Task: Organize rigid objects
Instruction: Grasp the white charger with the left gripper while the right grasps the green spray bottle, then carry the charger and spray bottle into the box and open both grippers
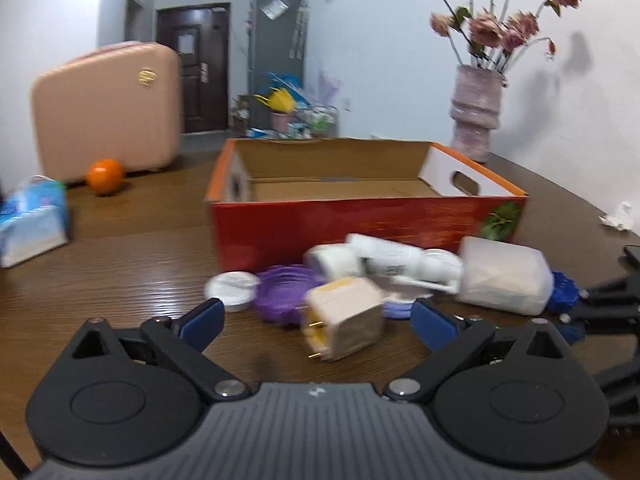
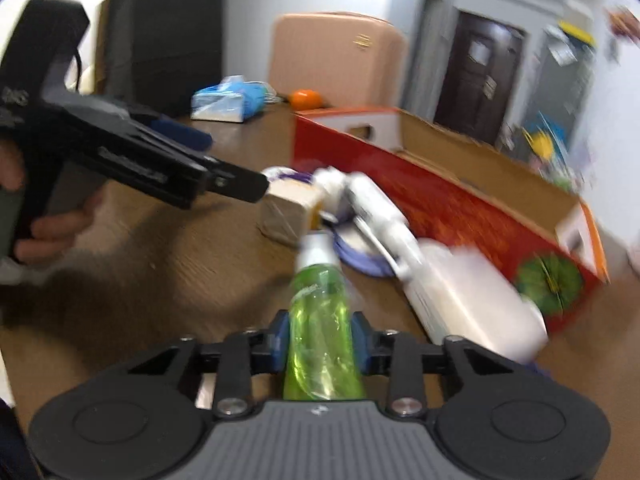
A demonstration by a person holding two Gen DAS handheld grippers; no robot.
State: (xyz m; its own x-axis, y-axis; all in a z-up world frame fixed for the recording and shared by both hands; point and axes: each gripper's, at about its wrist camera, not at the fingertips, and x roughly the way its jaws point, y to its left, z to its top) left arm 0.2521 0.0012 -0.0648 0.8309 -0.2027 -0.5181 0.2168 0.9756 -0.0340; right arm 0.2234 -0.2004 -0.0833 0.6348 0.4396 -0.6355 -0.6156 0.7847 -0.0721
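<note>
Right gripper (image 2: 320, 346) clamps a green spray bottle (image 2: 320, 320), its white nozzle pointing ahead.
Left gripper (image 1: 316, 324) stands open, a beige plug adapter (image 1: 346, 322) between its fingers, untouched.

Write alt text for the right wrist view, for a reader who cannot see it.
The right gripper is clamped on a green bottle above a wooden table. Ahead lie a beige plug adapter, white containers and an open red cardboard box. On the left, a hand aims the open left gripper at the adapter.
</note>
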